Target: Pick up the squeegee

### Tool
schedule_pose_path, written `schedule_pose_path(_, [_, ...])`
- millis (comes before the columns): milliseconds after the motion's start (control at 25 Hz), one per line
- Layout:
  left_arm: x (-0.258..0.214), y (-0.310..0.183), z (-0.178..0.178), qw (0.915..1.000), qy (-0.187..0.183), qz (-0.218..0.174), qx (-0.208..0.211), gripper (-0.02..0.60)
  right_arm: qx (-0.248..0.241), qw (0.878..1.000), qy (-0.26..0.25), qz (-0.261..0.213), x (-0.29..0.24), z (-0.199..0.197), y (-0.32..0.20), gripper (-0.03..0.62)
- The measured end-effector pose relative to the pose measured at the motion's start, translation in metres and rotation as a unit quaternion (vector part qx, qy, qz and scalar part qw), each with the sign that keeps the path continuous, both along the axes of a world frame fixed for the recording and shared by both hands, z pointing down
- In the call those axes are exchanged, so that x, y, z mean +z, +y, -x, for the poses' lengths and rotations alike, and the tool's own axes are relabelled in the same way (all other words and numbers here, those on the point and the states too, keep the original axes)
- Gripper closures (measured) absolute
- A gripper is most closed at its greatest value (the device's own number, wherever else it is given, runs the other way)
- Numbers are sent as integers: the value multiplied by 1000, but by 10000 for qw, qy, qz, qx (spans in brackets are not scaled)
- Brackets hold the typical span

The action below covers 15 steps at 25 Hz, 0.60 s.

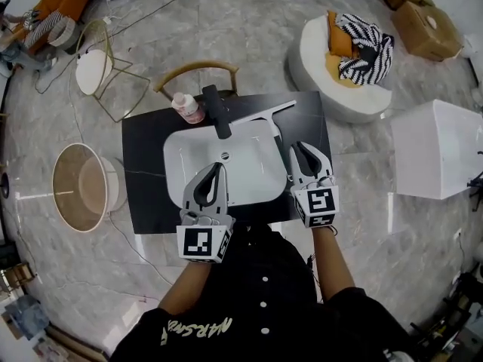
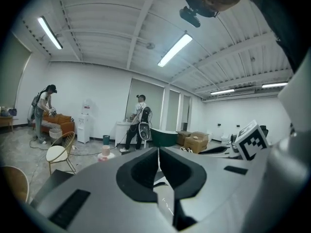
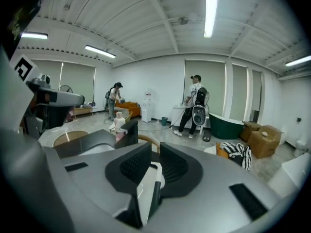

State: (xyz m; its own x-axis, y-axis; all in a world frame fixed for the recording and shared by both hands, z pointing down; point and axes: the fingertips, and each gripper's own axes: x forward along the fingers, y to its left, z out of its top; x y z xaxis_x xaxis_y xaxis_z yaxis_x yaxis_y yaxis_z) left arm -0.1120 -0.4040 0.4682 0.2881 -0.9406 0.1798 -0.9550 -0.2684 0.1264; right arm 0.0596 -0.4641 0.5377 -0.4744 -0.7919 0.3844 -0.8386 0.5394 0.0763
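The pale, T-shaped squeegee (image 1: pixel 264 114), with a long straight blade and a short handle, lies on the black rectangular desk (image 1: pixel 143 172) along the far right rim of the white basin (image 1: pixel 181 157). Its blade slants across the head view, rising to the right. The handle points back toward the person, and its near end is hard to make out beside the right tool (image 1: pixel 301 147). That tool's jaws stand slightly apart, released. The left tool (image 1: pixel 218 167) is clenched, empty.
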Motion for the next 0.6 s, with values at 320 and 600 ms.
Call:
schedule_pose_path(320, [58, -17, 0, 9987, 91, 483, 93, 563, -107, 9925, 748, 962, 106, 9, -20, 485])
schedule_pose_path(600, [100, -21, -5, 9967, 152, 779, 139, 563, -225, 9776, 1312, 1632, 182, 9, -25, 424])
